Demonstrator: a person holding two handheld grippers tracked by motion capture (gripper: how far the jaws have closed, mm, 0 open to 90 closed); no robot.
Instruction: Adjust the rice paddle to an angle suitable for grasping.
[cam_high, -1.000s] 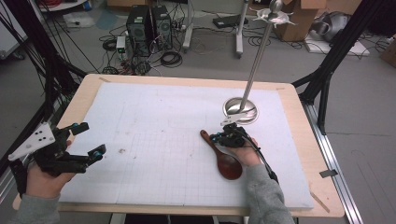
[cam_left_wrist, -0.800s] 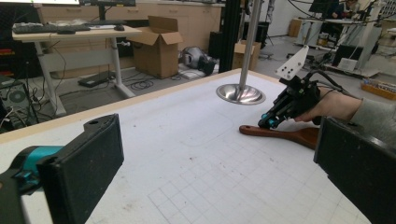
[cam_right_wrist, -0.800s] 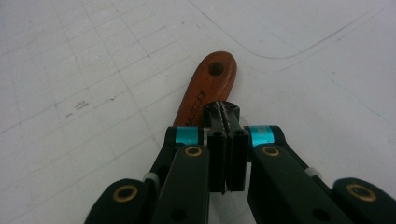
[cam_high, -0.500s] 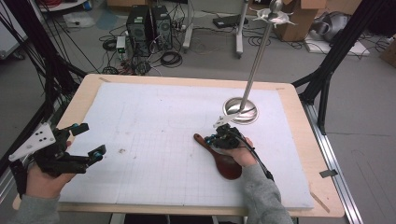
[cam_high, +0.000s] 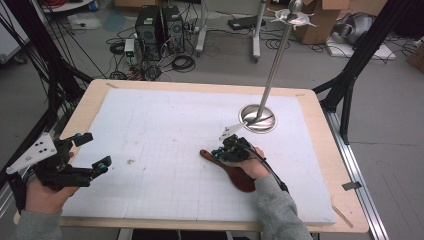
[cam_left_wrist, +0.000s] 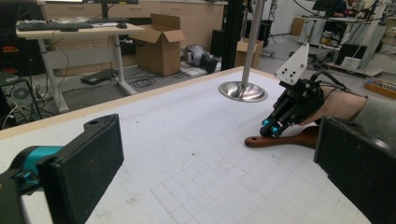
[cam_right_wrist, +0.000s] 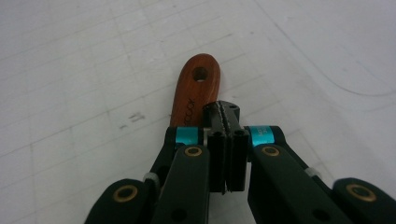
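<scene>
A dark red wooden spoon (cam_high: 239, 177) lies flat on the white gridded mat (cam_high: 165, 130), its holed handle end (cam_right_wrist: 195, 88) pointing left. My right gripper (cam_high: 217, 152) is low over that handle (cam_left_wrist: 280, 139). Its jaws are shut flat against each other with nothing between them, and the tips (cam_right_wrist: 223, 111) sit just beside and above the handle. I cannot tell whether they touch the wood. My left gripper (cam_high: 95, 150) is held open at the mat's left edge, its pads (cam_left_wrist: 100, 158) wide apart and empty.
A polished metal stand with a round dished base (cam_high: 257, 119) and a tall pole (cam_high: 277, 70) is on the mat behind the right hand. A wooden rim (cam_high: 345, 165) frames the mat. Computers, cables and boxes lie on the floor beyond the table.
My right gripper has slid left and a little nearer along the spoon, and the spoon's handle end has shifted left with it. My left gripper has stayed put.
</scene>
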